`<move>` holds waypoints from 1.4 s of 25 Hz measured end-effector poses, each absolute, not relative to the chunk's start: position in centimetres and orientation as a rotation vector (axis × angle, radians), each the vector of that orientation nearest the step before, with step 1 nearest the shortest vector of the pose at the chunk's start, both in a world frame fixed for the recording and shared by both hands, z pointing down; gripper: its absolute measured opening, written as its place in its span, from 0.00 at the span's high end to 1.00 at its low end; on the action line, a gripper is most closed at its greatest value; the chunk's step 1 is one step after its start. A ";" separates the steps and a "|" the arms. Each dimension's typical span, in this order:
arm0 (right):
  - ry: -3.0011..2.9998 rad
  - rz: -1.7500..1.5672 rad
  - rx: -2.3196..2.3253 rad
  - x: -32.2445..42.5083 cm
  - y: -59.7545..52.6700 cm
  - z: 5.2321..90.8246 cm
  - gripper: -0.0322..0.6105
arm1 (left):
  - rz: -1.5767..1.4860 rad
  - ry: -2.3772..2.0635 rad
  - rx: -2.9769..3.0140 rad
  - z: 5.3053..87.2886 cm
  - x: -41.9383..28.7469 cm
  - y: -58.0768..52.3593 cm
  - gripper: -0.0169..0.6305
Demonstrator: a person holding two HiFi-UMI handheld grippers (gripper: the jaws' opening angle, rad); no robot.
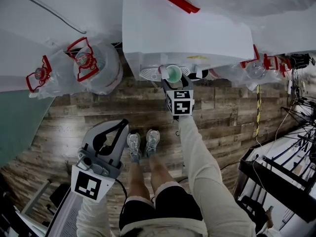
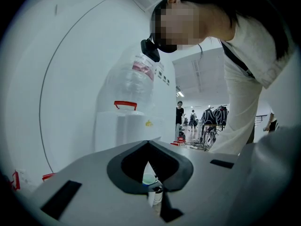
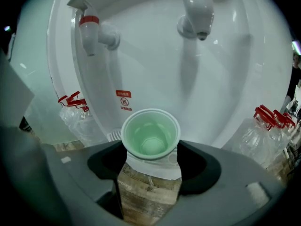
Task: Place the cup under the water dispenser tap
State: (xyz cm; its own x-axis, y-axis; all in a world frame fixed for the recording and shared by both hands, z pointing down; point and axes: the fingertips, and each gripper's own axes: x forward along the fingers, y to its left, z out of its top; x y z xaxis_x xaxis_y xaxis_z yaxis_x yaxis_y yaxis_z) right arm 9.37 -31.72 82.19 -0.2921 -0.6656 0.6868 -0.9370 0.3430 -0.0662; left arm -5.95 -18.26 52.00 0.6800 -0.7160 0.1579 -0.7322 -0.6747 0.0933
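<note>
A pale green cup (image 1: 174, 73) with a white outside stands upright at the foot of the white water dispenser (image 1: 187, 28), right by its drip grille (image 1: 148, 73). My right gripper (image 1: 174, 80) points down at it. In the right gripper view the cup (image 3: 150, 133) sits between the jaws of the right gripper (image 3: 150, 150), which are spread wide; its base is hidden. A red-capped tap (image 3: 96, 32) is above and to its left, a white tap (image 3: 195, 18) above and to its right. My left gripper (image 1: 121, 125) hangs back over the floor, shut and empty.
Large water bottles with red handles lie by the wall at left (image 1: 96, 65) and right (image 1: 256, 68). The person's feet (image 1: 143, 144) stand on the wood floor just behind the dispenser. Black racks and cables (image 1: 291, 172) fill the right side.
</note>
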 end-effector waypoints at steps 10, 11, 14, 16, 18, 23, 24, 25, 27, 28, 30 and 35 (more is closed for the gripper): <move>-2.114 0.674 1.420 10.1 -28.3 78.5 0.44 | 0.149 -1.148 2.796 49.8 -5.0 -17.5 0.97; -2.125 0.669 1.417 10.1 -27.9 77.7 0.44 | 0.148 -1.144 2.801 49.4 -5.0 -17.5 0.97; -2.141 0.623 1.441 10.4 -26.8 75.1 0.60 | 0.141 -1.128 2.822 48.0 -4.7 -17.3 0.97; -2.138 0.590 1.476 10.9 -26.0 73.4 0.79 | 0.138 -1.118 2.837 47.0 -4.4 -17.1 0.97; -2.137 0.561 1.508 11.4 -25.3 71.6 0.93 | 0.134 -1.107 2.852 46.0 -4.1 -16.9 0.97; -2.186 0.521 1.560 11.9 -24.0 67.1 0.94 | 0.094 -1.091 2.877 43.6 -3.5 -16.7 0.97; -2.194 0.518 1.575 12.0 -23.8 66.2 0.94 | 0.087 -1.089 2.881 43.1 -3.3 -16.6 0.97; -2.202 0.516 1.588 12.2 -23.6 65.3 0.94 | 0.082 -1.087 2.884 42.7 -3.2 -16.4 0.97; -2.219 0.506 1.608 12.4 -23.0 63.5 0.94 | 0.077 -1.081 2.887 41.9 -3.0 -16.1 0.97; -2.227 0.499 1.614 12.4 -22.7 62.6 0.94 | 0.074 -1.078 2.887 41.5 -3.0 -16.0 0.97; -2.242 0.481 1.619 12.4 -22.1 61.0 0.94 | 0.071 -1.074 2.887 40.8 -2.9 -15.8 0.97; -2.265 0.449 1.642 12.9 -20.2 57.2 0.94 | 0.071 -1.071 2.886 39.0 -2.7 -15.1 0.97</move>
